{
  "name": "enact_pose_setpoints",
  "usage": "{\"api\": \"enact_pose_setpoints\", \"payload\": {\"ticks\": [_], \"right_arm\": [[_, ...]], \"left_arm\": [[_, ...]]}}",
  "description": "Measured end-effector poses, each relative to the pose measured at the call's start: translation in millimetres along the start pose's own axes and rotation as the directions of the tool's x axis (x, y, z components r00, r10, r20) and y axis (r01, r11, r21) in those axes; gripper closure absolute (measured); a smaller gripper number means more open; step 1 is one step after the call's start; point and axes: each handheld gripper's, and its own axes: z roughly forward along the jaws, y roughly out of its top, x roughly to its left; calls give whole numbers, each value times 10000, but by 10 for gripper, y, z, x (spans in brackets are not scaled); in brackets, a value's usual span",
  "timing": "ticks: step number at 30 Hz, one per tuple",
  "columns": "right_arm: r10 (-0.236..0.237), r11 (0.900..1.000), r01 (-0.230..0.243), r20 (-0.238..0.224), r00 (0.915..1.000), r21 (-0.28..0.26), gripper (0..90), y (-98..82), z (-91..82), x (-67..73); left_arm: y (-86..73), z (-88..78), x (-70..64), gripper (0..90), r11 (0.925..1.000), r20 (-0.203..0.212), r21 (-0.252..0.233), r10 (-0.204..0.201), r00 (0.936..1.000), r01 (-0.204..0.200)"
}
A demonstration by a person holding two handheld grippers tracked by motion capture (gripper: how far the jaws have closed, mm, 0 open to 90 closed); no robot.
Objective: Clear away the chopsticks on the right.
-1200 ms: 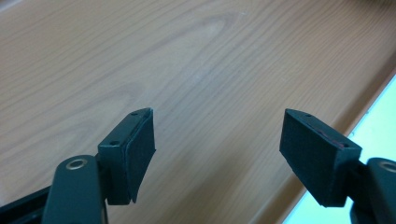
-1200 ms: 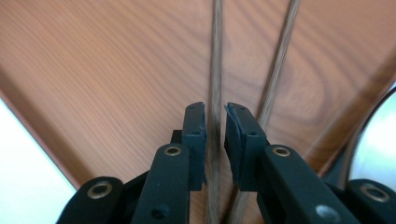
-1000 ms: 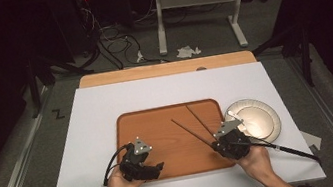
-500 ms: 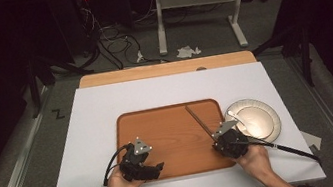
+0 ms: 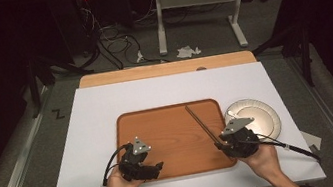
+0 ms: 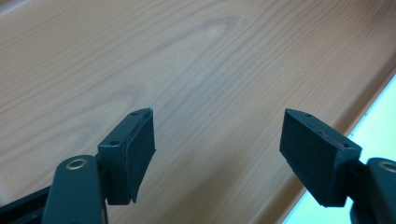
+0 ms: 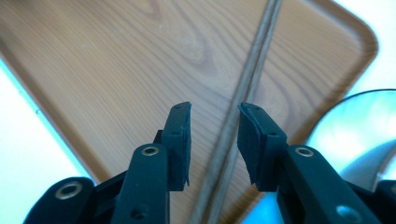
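Observation:
A pair of dark chopsticks (image 5: 202, 123) lies side by side on the right part of the wooden tray (image 5: 171, 133). My right gripper (image 5: 220, 144) is at their near end. In the right gripper view its jaws (image 7: 214, 126) have just been opening. The chopsticks (image 7: 252, 79) run between the pads with a gap on each side and rest on the tray (image 7: 116, 60). My left gripper (image 5: 158, 167) hovers over the tray's near left corner. In the left gripper view it (image 6: 217, 135) stands wide open over bare wood (image 6: 187, 60), holding nothing.
A silver round plate (image 5: 259, 114) sits just right of the tray, beside my right hand, and shows as a shiny plate (image 7: 355, 126) in the right gripper view. A white sheet (image 5: 106, 108) covers the table. Behind it a wooden board (image 5: 165, 69) lines the far edge.
A second ago the two chopsticks lay splayed apart in a V; now they lie together. The right gripper has released them and lifted slightly. The left gripper has kept still.

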Motion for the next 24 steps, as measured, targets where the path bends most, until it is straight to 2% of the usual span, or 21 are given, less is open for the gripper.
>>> {"api": "enact_pose_setpoints", "payload": {"ticks": [6,12,14,15,17,19,20,22,24], "right_arm": [[32,9998,-30,131,9999,-182,627,-46,-150,-40],[260,9989,-247,341,9991,-394,616,-125,-312,-70],[612,9958,-610,6,9981,-679,615,-175,-358,-117],[817,9942,-820,-83,9966,-691,613,-202,-369,-143],[674,9961,-651,359,9971,-601,615,-248,-395,-141],[855,9936,-853,2,9963,-739,612,-303,-404,-157],[938,9936,-934,40,9956,-637,611,-329,-403,-162],[819,9955,-804,274,9963,-507,611,-366,-401,-151],[802,9953,-790,186,9966,-555,604,-382,-396,-119]], "left_arm": [[0,-11,9,268,10000,-16,-76,-25,10000,25],[-1,-11,5,268,10000,-35,-91,-39,10000,38],[-1,-14,6,268,9999,-47,-104,-46,10000,46],[-1,-15,6,268,9999,-51,-109,-47,10000,46],[-1,-13,5,268,9999,-53,-108,-47,10000,46],[0,-14,4,268,9999,-56,-106,-38,10000,37],[0,-16,5,268,9999,-60,-110,-41,10000,41],[-1,-26,12,268,9998,-54,-164,-99,9999,98],[-2,-38,22,268,9998,-80,-194,-110,9999,108]]}}
